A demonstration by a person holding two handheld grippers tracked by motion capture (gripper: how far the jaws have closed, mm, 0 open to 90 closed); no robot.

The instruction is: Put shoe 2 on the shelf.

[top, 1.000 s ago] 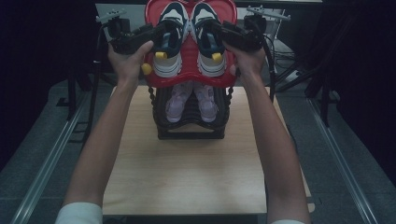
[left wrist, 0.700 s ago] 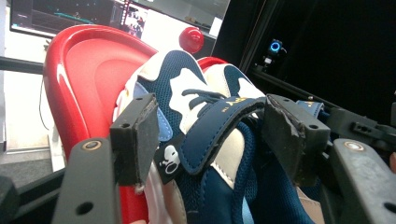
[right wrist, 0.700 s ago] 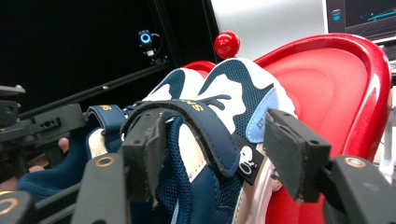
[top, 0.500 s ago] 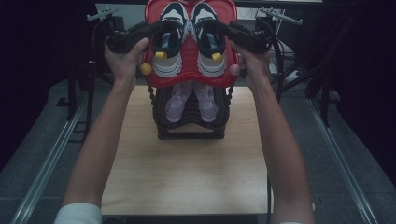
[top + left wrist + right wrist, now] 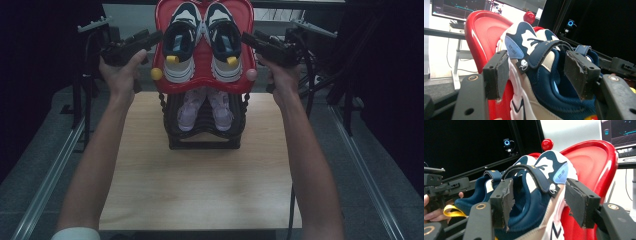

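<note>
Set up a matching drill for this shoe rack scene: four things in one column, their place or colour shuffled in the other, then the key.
Things
1. navy and white sneakers
2. pale pink shoes
3. left tool
4. red ball

Descriptions
A. lower black tier of the rack
B. jaws open either side of a sneaker's collar
C. top edge of the red tray
D. upper red tray, toes away from the person

Pairs: 1-D, 2-A, 3-B, 4-C
</note>
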